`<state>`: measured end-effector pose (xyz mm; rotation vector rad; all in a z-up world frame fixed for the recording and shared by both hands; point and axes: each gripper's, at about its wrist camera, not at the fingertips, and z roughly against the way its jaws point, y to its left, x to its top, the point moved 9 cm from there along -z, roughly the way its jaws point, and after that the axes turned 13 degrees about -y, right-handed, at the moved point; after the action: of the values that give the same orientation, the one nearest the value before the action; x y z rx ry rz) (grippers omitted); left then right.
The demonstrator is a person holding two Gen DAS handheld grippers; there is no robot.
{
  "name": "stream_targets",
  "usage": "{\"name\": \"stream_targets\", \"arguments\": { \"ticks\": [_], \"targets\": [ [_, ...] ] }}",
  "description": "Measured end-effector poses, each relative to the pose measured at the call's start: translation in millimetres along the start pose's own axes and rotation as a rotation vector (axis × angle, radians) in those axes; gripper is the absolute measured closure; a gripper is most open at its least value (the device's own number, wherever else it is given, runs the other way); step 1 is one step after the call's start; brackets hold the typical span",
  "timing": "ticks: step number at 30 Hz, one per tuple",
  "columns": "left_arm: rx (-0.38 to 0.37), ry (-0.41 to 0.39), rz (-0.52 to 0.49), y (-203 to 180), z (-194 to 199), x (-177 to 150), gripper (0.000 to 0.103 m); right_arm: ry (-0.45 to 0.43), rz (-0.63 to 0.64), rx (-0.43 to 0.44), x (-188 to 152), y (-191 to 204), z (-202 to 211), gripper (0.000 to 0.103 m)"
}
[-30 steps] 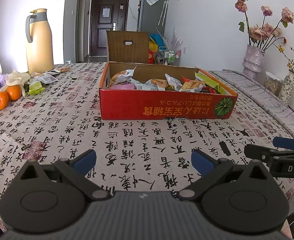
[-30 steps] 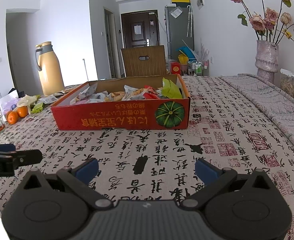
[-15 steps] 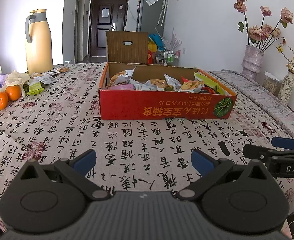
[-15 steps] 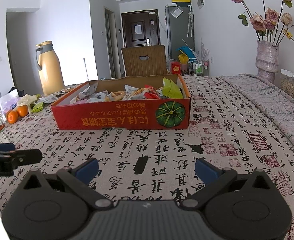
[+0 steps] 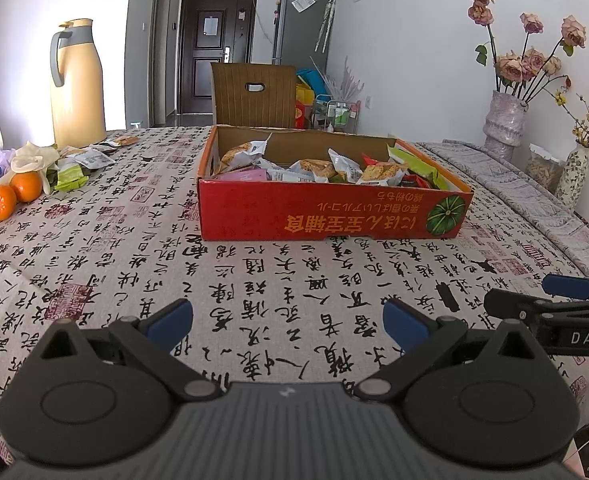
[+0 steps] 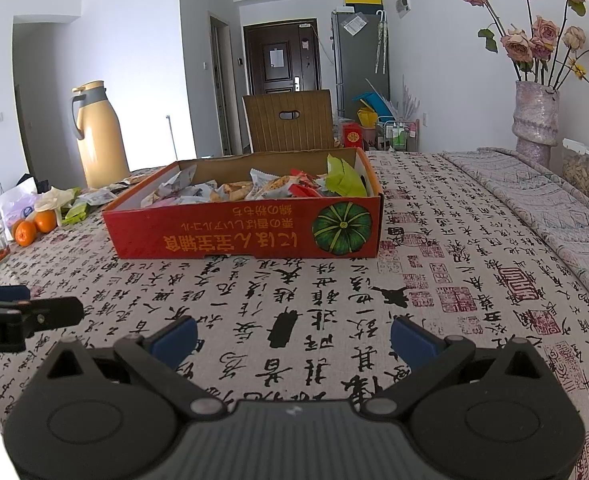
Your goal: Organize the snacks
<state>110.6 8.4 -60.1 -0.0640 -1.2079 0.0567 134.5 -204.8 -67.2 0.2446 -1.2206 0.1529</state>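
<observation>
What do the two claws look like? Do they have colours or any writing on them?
Both look alike. The left claw and right claw are black, with two round discs, a ribbed grey middle part and blue pads on the fingertips. Seen from the side, the right one has white letters, "DAS".

We see both wrist views low over the tablecloth (image 5: pixel 286 280), facing the red snack box (image 6: pixel 242 232) ahead; both share it.

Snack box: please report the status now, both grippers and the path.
Left gripper open, empty. Right gripper open, empty. Red snack box ahead on the tablecloth, full of packets, untouched. Nothing in the way.
</observation>
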Motion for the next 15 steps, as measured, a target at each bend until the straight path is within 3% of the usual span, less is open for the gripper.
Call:
{"name": "stream_targets", "arguments": {
  "ticks": [15],
  "targets": [
    [-0.004,-0.001,0.003,-1.7,0.6,0.5,0.000,0.001,0.001,0.001,0.0,0.2,0.1,0.000]
  ]
}}
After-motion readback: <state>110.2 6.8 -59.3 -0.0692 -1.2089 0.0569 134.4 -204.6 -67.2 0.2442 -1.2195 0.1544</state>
